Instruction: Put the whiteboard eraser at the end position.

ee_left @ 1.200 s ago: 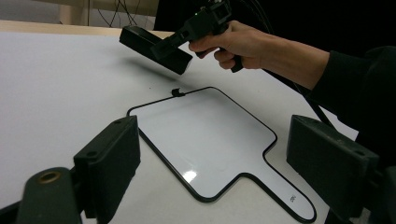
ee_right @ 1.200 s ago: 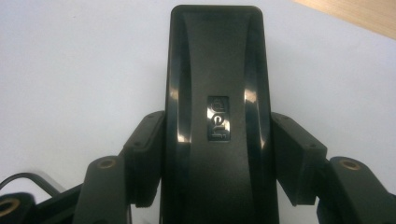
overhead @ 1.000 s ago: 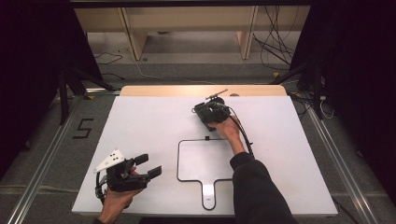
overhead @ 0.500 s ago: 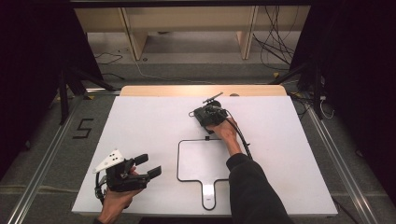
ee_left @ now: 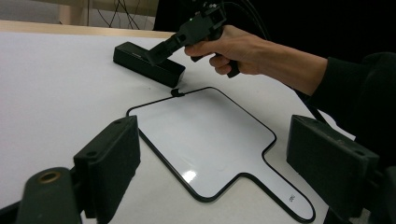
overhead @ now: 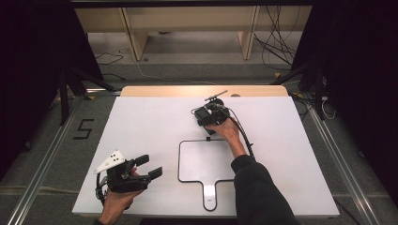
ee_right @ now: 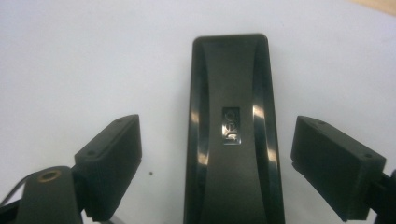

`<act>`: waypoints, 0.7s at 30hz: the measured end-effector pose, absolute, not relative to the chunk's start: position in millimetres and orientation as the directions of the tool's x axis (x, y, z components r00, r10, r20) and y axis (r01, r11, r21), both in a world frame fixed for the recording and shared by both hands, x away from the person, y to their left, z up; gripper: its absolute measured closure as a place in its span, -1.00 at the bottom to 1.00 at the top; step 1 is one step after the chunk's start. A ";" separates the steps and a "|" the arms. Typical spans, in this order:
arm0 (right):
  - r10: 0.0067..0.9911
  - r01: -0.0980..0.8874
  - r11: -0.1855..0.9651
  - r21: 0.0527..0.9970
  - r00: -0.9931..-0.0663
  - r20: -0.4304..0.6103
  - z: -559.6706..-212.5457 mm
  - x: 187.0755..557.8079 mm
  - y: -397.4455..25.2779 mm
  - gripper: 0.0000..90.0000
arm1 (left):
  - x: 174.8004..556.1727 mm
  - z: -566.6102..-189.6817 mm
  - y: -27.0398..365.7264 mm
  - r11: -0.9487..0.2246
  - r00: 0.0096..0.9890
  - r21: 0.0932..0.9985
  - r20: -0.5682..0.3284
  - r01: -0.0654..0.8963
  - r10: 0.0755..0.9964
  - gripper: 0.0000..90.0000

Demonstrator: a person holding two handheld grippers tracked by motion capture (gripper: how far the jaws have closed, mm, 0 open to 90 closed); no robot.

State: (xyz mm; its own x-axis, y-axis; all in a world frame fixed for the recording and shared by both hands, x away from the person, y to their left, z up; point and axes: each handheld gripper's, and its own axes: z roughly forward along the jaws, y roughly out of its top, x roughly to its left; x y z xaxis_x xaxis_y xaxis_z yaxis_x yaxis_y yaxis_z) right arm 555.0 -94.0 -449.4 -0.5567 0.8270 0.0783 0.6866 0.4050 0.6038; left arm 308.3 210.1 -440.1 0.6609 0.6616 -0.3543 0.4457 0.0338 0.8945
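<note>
**Me:** Right gripper (ee_right: 217,168) is spread wide, nothing pinched yet, and the black eraser block (ee_right: 232,135) sits dead center between the jaws. Neither pad is touching it, there's white counter (ee_right: 70,56) showing on both sides. The block's long axis runs straight away from me along the gripper's own line, so the jaws are facing its two long sides. That's the bit that matters: squeeze across the narrow width, not the length.

**Other:** Where's that on the counter overall?

**Me:** From the high view, my right gripper (overhead: 210,114) is out at the far middle, just past the top edge of the little paddle-shaped whiteboard (overhead: 205,161). The left gripper's camera shows the eraser (ee_left: 148,63) lying flat just beyond the board's far edge, with the right gripper nosed down over its near end.

**Other:** And your left?

**Me:** Left gripper (overhead: 141,169) is gaping too, holding nothing, parked at the near left corner, well apart from the block. So the right one's clearly the closer hand. I reckon it just needs to drop a touch and close.
</note>
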 end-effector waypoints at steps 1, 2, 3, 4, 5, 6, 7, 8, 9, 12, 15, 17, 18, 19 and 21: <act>0.828 0.685 0.400 0.609 -0.555 0.081 -447.3 553.8 -94.5 -0.65 | 308.3 -440.1 210.4 0.033 0.660 0.894 -0.354 0.446 0.662 -0.63; 0.825 0.681 0.401 0.613 -0.559 0.082 -445.4 552.9 -96.2 -0.67 | 308.2 -440.2 210.6 0.034 0.660 0.895 -0.354 0.445 0.662 -0.63; 0.823 0.682 0.393 0.617 -0.560 0.094 -443.6 551.8 -97.5 -0.68 | 308.2 -440.3 210.8 0.035 0.660 0.895 -0.354 0.445 0.662 -0.63; 0.821 0.680 0.384 0.624 -0.561 0.106 -441.5 550.2 -98.6 -0.69 | 308.2 -440.3 211.0 0.035 0.660 0.894 -0.355 0.446 0.663 -0.63; 0.821 0.677 0.378 0.631 -0.561 0.110 -439.3 548.4 -99.9 -0.69 | 308.2 -440.4 211.1 0.034 0.659 0.894 -0.354 0.446 0.663 -0.63; 0.815 0.667 0.379 0.641 -0.568 0.110 -436.7 546.2 -101.4 -0.70 | 308.2 -440.5 211.2 0.034 0.659 0.894 -0.354 0.446 0.663 -0.63; 0.813 0.660 0.373 0.652 -0.572 0.114 -433.9 543.6 -102.8 -0.70 | 308.2 -440.6 211.2 0.034 0.659 0.894 -0.354 0.446 0.664 -0.63; 0.809 0.653 0.369 0.661 -0.576 0.118 -431.2 540.6 -104.3 -0.70 | 308.1 -440.7 211.1 0.034 0.658 0.893 -0.355 0.448 0.664 -0.63; 0.803 0.643 0.369 0.671 -0.584 0.118 -428.6 537.3 -105.9 -0.70 | 308.1 -440.8 211.1 0.035 0.657 0.893 -0.356 0.449 0.664 -0.63; 0.787 0.612 0.372 0.698 -0.607 0.112 -420.5 525.1 -111.5 -0.70 | 308.0 -441.0 211.1 0.030 0.657 0.893 -0.352 0.448 0.667 -0.63; 0.768 0.579 0.366 0.728 -0.630 0.116 -412.8 510.2 -119.1 -0.70 | 308.1 -441.4 210.6 0.025 0.654 0.892 -0.351 0.452 0.670 -0.63; 0.757 0.563 0.356 0.745 -0.642 0.123 -408.1 499.2 -125.2 -0.70 | 308.1 -441.7 210.6 0.018 0.655 0.891 -0.347 0.453 0.671 -0.64; 0.750 0.557 0.351 0.753 -0.649 0.131 -406.0 493.7 -128.7 -0.71 | 308.1 -441.8 210.4 0.019 0.655 0.891 -0.347 0.453 0.671 -0.64; 0.744 0.549 0.345 0.761 -0.654 0.134 -404.1 488.1 -132.3 -0.71 | 308.2 -441.9 210.2 0.017 0.656 0.891 -0.346 0.453 0.671 -0.64; 0.734 0.534 0.336 0.775 -0.664 0.139 -400.6 476.7 -139.0 -0.71 | 308.2 -442.1 209.7 0.015 0.655 0.891 -0.344 0.453 0.672 -0.64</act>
